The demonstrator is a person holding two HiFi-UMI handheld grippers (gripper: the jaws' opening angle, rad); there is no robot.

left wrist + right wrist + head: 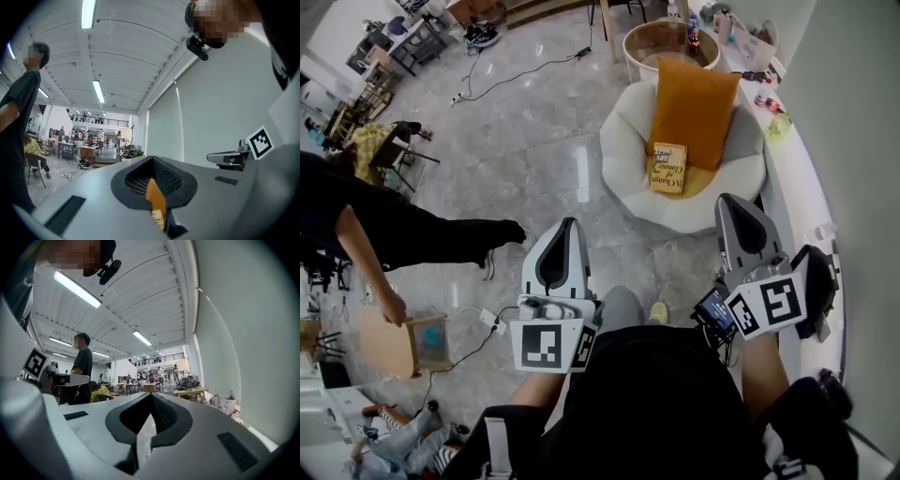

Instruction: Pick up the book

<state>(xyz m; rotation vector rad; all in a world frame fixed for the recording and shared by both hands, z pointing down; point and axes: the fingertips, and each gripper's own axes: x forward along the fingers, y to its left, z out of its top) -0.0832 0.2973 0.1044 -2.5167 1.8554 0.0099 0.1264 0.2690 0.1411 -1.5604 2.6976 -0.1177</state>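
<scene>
Closed and empty, the left gripper [570, 223] and right gripper [727, 200] risked knocking the yellow paperback book [668, 168] off the orange fabric cushion [694, 98].

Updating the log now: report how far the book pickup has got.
Done: nothing; the book rests untouched on the orange cushion in the white armchair. In hand: left gripper and right gripper hover short of it, jaws shut, empty. Remaining: approach, open, grip, lift.

Black top [666, 394], grey left gripper [568, 225], right gripper [729, 200] — marker cubes [548, 345]
</scene>
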